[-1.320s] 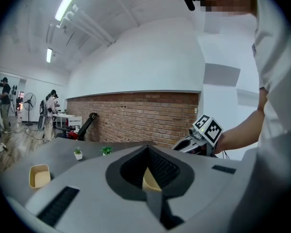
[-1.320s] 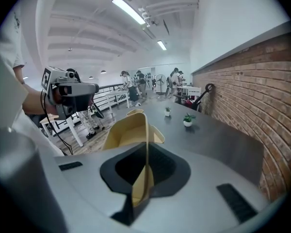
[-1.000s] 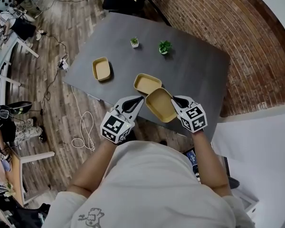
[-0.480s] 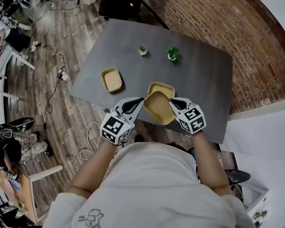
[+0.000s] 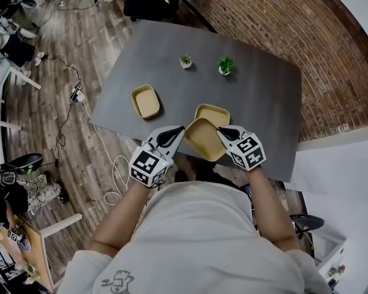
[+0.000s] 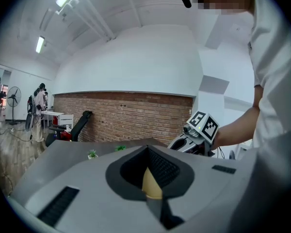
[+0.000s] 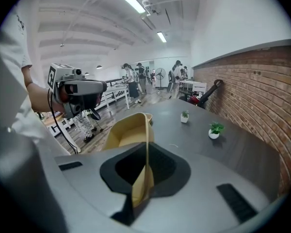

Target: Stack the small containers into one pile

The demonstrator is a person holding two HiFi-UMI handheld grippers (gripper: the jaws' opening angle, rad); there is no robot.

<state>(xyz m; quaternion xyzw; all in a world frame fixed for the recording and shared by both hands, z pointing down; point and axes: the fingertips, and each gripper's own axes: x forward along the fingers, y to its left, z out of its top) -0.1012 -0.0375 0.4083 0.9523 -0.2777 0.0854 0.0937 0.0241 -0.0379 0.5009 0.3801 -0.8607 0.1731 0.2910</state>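
**Clerk:** First entry?

**Keeper:** Held container (image 5: 202,138). Tan, shallow, rounded corners. It hangs between the two sets of fingers, close to the near edge of the grey table (image 5: 264,97).

**Clerk:** Left gripper?

**Keeper:** Left gripper (image 5: 180,129). Its fingers are closed on the held container's left rim. In the left gripper view a tan sliver of the wall is pinched between the pads.

**Clerk:** Right gripper?

**Keeper:** Right gripper (image 5: 221,130). Its fingers are clamped on the opposite rim. The thin wall runs straight out from between the pads, and the hollow of the container lies to their left.

**Clerk:** Other containers?

**Keeper:** Two, both the same tan kind.
- Second container (image 5: 212,114): on the table just beyond the fingertips. In the head view its near edge is overlapped by the held one. I cannot tell whether they touch.
- Third container (image 5: 146,101): on the table, beyond the left gripper's fingers and off to their left, well apart from the other two.

**Clerk:** Sundries?

**Keeper:**
- Two small potted plants (image 5: 226,65): well beyond the fingertips, towards the far side of the table, standing near each other.
- Brick wall (image 5: 282,23): past the plants, to the right.
- White cable (image 5: 113,176): looped on the wood floor, behind the left gripper's fingers and to their left.
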